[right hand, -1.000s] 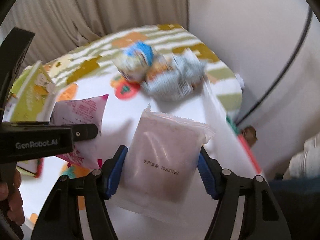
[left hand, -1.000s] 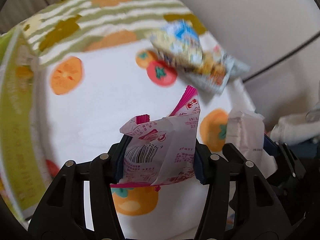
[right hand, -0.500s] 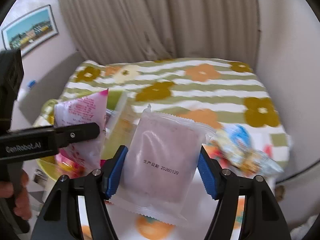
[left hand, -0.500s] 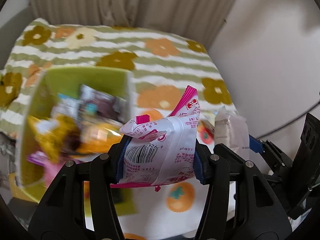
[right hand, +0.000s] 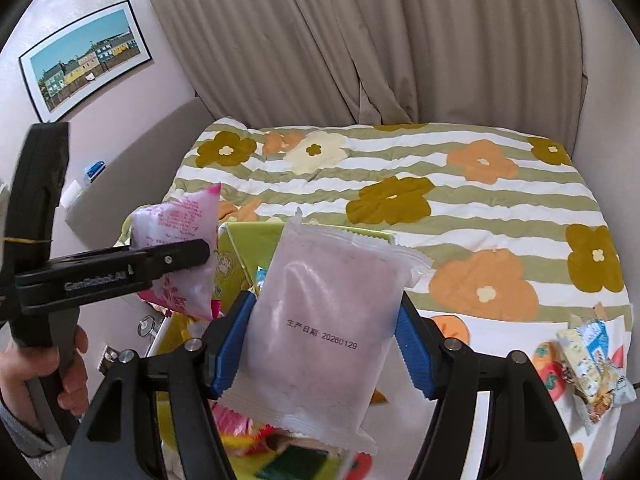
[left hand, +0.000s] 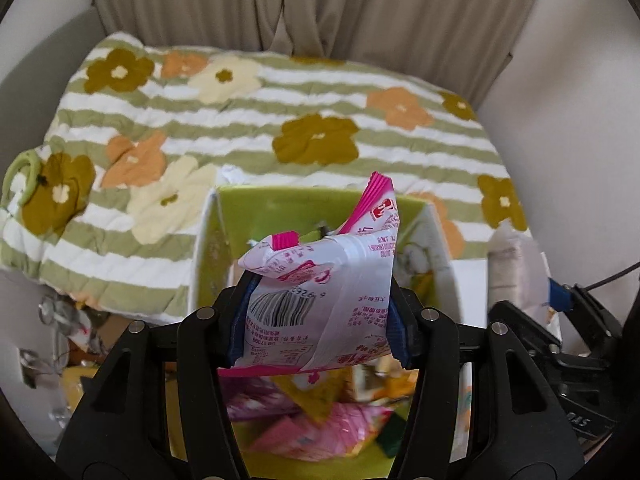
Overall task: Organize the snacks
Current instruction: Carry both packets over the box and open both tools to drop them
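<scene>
My left gripper (left hand: 318, 320) hangs over an open green box (left hand: 280, 200) that holds several snack packs. A crumpled pink-and-white snack packet (left hand: 320, 276) sits between its blue pads, which still touch it while the jaws are opening. In the right wrist view that packet (right hand: 176, 220) and the left gripper (right hand: 192, 252) are at the left, above the box (right hand: 244, 240). My right gripper (right hand: 326, 332) is shut on a pale pink sealed pouch (right hand: 332, 280) with a printed date, held upright over the box's near right part.
A green-striped floral blanket (right hand: 400, 196) covers the surface behind the box, with beige curtains (right hand: 320, 40) beyond. Loose snack packs (right hand: 592, 360) lie at the right on a white fruit-print cloth (right hand: 500, 328). A person's hand (right hand: 68, 372) grips the left tool.
Both grippers have swung away from the white cloth and its loose snacks to above the green box, each carrying its packet. The left packet sits slightly looser between the pads.
</scene>
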`<state>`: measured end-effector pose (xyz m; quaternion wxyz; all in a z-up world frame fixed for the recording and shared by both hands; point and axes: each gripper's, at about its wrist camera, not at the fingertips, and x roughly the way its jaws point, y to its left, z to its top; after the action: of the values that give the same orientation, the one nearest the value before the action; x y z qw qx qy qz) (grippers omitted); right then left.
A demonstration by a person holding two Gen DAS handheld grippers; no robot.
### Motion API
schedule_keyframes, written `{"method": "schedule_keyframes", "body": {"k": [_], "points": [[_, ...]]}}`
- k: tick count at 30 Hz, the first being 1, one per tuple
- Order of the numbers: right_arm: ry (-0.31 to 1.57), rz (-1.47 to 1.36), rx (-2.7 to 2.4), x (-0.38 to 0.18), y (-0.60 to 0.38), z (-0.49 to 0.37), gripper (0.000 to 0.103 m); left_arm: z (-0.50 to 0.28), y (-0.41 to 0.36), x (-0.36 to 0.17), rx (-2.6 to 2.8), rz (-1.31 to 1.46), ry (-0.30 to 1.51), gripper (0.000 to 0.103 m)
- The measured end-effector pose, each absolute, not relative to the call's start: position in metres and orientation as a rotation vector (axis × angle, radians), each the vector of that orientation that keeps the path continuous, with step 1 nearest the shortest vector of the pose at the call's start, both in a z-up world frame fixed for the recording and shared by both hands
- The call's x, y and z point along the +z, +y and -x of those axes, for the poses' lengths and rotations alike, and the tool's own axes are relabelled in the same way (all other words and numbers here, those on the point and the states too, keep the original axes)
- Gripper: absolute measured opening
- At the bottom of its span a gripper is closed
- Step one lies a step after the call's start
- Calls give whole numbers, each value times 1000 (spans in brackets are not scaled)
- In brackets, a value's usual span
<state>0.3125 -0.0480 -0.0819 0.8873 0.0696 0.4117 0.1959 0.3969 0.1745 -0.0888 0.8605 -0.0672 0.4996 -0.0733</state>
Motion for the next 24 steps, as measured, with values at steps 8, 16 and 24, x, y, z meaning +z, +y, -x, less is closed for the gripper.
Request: {"method": "schedule_keyframes", "body": {"k": [8, 16, 24], "points": [[922, -130, 373, -99, -29, -327, 64, -396, 202, -128, -171, 191, 1098, 103], [936, -69, 418, -104, -10, -337, 64, -365, 222, -138, -127, 228, 1077, 103], [954, -65, 527, -109, 15, -346, 71, -349, 245, -131, -52, 213, 1042, 103]]}}
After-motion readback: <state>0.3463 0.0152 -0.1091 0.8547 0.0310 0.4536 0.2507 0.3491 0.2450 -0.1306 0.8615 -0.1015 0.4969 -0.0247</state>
